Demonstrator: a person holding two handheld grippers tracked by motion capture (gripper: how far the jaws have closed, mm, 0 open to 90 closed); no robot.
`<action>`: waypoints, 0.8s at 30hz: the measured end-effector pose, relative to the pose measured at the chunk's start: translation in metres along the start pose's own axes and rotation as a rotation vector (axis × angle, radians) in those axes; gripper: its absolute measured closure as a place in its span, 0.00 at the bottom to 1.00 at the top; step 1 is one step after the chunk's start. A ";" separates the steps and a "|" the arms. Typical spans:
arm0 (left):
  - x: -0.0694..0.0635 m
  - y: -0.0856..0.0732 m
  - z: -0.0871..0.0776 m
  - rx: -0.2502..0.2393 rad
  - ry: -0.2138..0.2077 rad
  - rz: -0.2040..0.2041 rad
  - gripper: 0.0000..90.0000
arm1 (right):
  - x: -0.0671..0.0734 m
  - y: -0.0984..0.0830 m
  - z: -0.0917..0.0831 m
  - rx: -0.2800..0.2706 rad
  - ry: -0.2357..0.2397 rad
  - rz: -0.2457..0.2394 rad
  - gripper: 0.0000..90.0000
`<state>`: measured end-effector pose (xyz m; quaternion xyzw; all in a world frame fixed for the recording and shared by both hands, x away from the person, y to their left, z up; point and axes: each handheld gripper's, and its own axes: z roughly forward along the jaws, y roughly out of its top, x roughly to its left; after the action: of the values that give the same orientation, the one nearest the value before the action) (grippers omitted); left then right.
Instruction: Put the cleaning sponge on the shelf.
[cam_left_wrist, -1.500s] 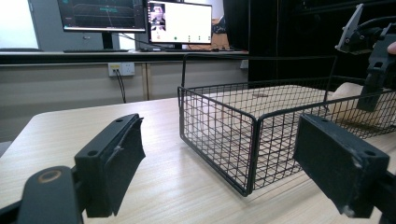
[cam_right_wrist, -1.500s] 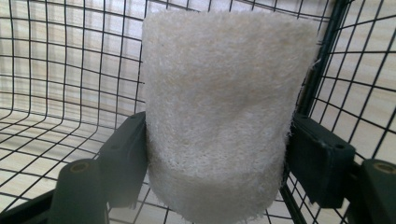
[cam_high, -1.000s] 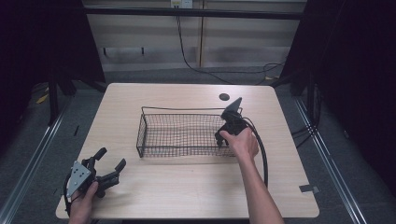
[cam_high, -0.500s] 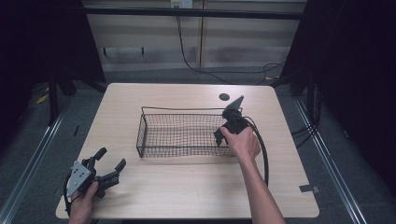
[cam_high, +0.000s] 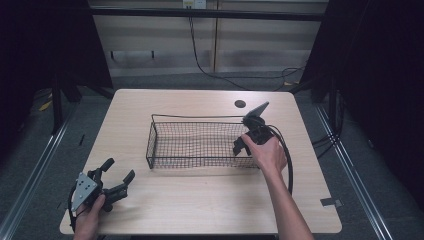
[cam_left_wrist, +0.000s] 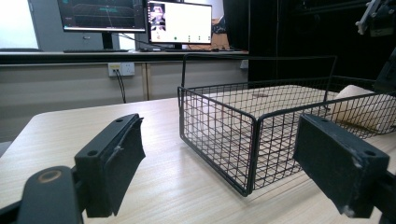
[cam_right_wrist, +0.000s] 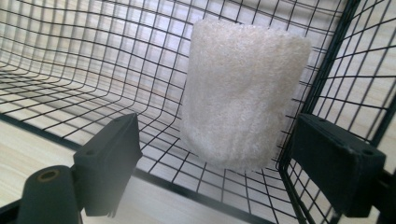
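Sponge (cam_right_wrist: 243, 93): white, coarse-textured block, standing in the wire basket (cam_high: 200, 145) at its right-end corner, leaning against the mesh walls. Long axis near upright in the right gripper view, tipped slightly, upper end towards the top right of that view. Rests on the basket floor, apart from both fingers.

Wire basket: black, rectangular, open-topped, with a raised handle loop at each end. Long axis runs left to right across the desk (cam_high: 200, 205), near its middle. Contents: the sponge; the rest of the mesh floor is bare, the desk grain showing through it.

Right gripper (cam_high: 240, 147): held in the person's right hand (cam_high: 267, 152) at the basket's right end, pointed down into it. Fingers (cam_right_wrist: 109, 163) stand wide apart, having just been opening; the sponge lies beyond and between them, touched by neither pad.

Left gripper (cam_high: 116, 172): held in the left hand (cam_high: 90, 220) at the near left corner of the desk, well apart from the basket, aimed towards it. Fingers (cam_left_wrist: 112, 163) spread apart, nothing between them; the basket's near corner shows ahead in the left gripper view.

Desk: pale wood-grain top; a small dark round port (cam_high: 240, 104) near its far edge.
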<state>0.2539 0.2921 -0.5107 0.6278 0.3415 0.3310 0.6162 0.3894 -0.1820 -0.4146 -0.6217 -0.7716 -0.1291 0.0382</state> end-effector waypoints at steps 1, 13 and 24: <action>0.000 0.000 0.000 0.000 0.000 0.000 0.17 | -0.001 -0.001 -0.001 -0.007 0.012 -0.004 0.17; 0.000 0.000 0.000 0.000 0.000 0.000 0.17 | 0.002 -0.014 -0.018 -0.114 0.101 -0.108 0.25; 0.000 0.000 0.000 0.000 0.000 0.000 0.17 | 0.009 -0.028 -0.028 -0.195 0.162 -0.181 0.26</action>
<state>0.2539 0.2921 -0.5107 0.6276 0.3416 0.3313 0.6161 0.3573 -0.1858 -0.3899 -0.5381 -0.8026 -0.2562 0.0280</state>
